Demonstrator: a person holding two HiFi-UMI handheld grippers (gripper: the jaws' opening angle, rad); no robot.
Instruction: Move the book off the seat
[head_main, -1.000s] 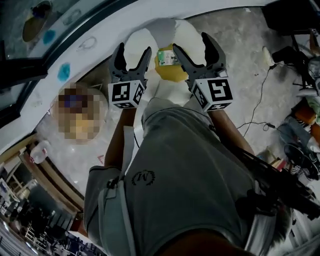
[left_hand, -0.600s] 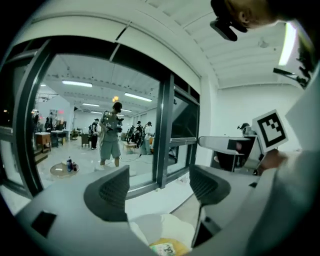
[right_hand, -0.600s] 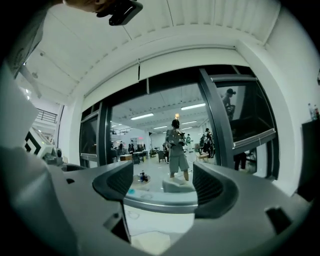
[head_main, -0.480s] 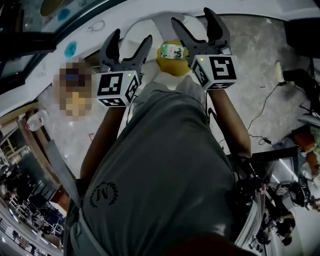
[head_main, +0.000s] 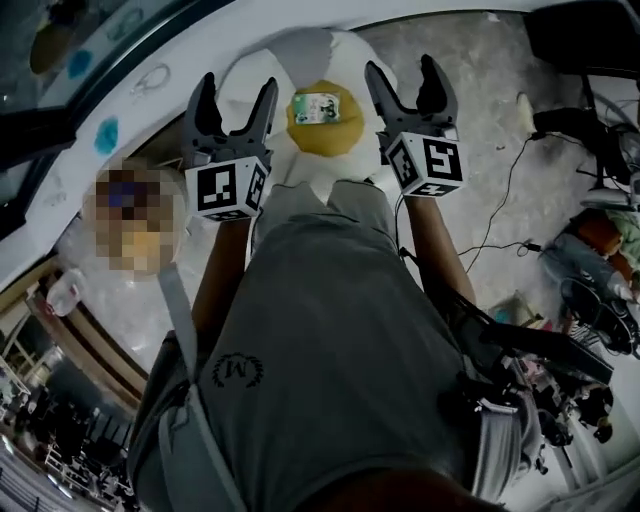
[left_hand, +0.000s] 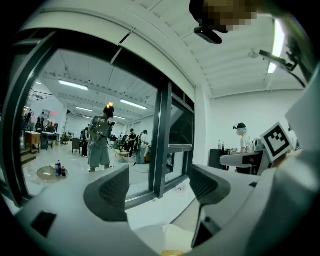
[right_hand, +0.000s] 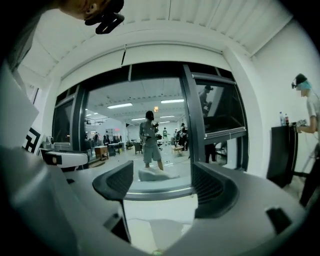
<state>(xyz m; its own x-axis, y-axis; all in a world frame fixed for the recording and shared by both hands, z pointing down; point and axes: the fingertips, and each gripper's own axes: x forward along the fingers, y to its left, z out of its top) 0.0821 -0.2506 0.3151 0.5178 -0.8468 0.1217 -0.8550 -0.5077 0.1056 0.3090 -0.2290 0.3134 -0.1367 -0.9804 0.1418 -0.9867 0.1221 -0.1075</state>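
**A:** What's the seat like from up there?

**B:** I see a small glossy book (head_main: 318, 107) lying flat on a round yellow cushion (head_main: 325, 140), which sits on a smooth white moulded seat (head_main: 345, 55). My left hand-held gripper (head_main: 237, 95) and right hand-held gripper (head_main: 402, 78) sit either side of it, not touching. Both have their jaws wide with nothing between them.

**A:** Any room around it?

**B:** There's open speckled grey floor (head_main: 480, 110) to the right, with a thin cable (head_main: 500, 215) trailing nearer me. A curved white ledge (head_main: 150, 110) hems in the left.
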